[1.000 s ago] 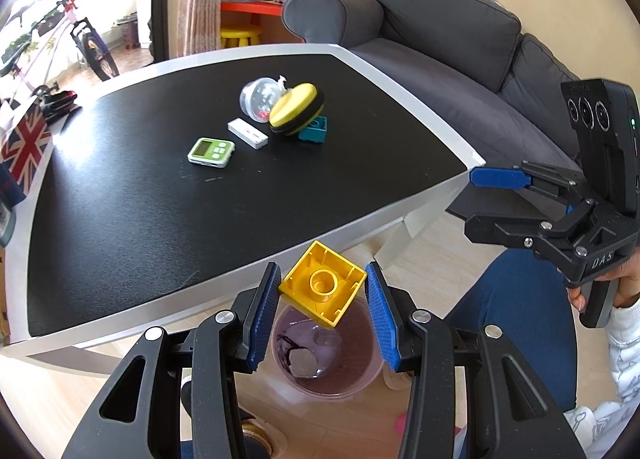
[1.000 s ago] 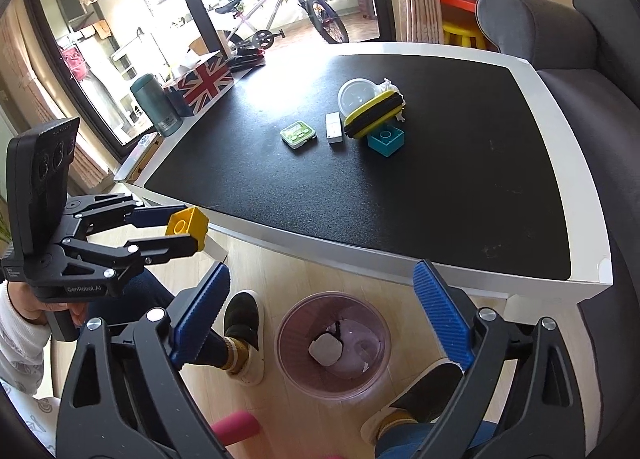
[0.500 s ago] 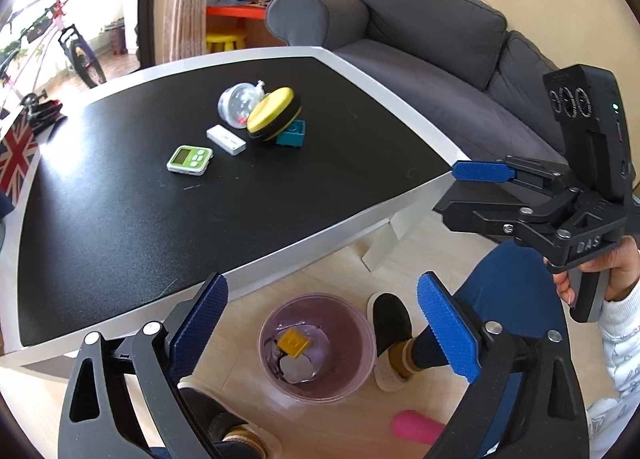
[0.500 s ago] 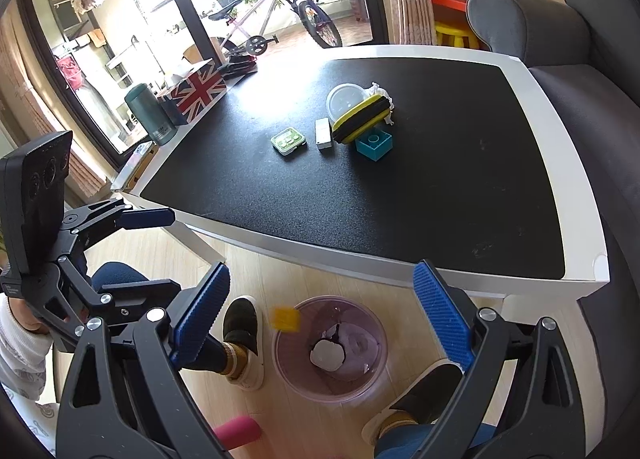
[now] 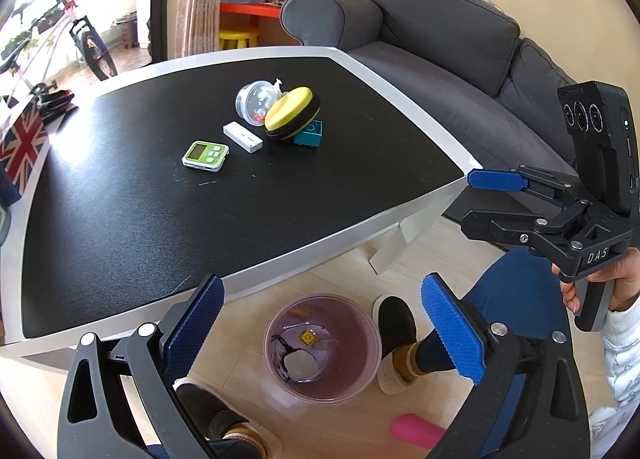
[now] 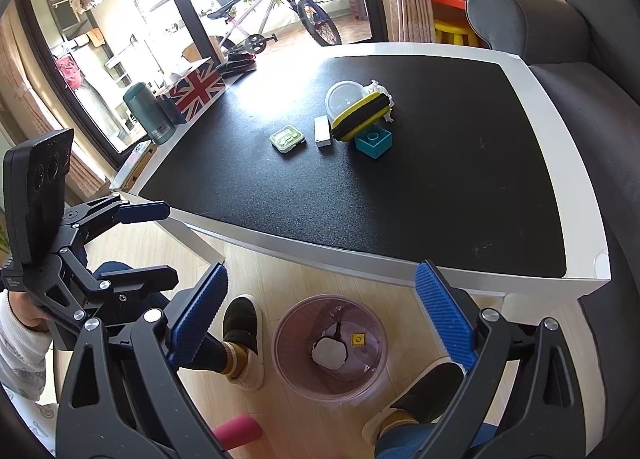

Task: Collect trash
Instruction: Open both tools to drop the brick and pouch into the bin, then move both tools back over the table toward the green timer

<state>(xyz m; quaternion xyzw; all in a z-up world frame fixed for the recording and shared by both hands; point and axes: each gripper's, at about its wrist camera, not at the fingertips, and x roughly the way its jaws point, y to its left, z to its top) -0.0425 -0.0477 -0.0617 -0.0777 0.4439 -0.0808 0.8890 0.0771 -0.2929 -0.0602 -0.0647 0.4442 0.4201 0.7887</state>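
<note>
Below left tool (image 5: 322, 323) – yellow brick (image 5: 307, 337), seemingly in bin (image 5: 276, 323), jaws wide

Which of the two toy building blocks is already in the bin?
The yellow block: it lies inside the pink bin on the floor beside a white wad. The teal block sits on the table, partly under the yellow-and-black sponge.

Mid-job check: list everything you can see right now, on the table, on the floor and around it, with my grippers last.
Table: 1, black top, white rim.
Round plastic container: 1, clear, table centre.
Round sponge: 1, yellow-black, leaning on teal toy brick.
Small flat box: 1, white.
Digital timer: 1, green.
Union Jack box: 1, far edge.
Flask: 1, dark green.
Waste bin: 1, translucent pink, floor; holds yellow toy brick.
Sofa: grey.
Left gripper: open, empty.
Right gripper: open, empty.
</note>
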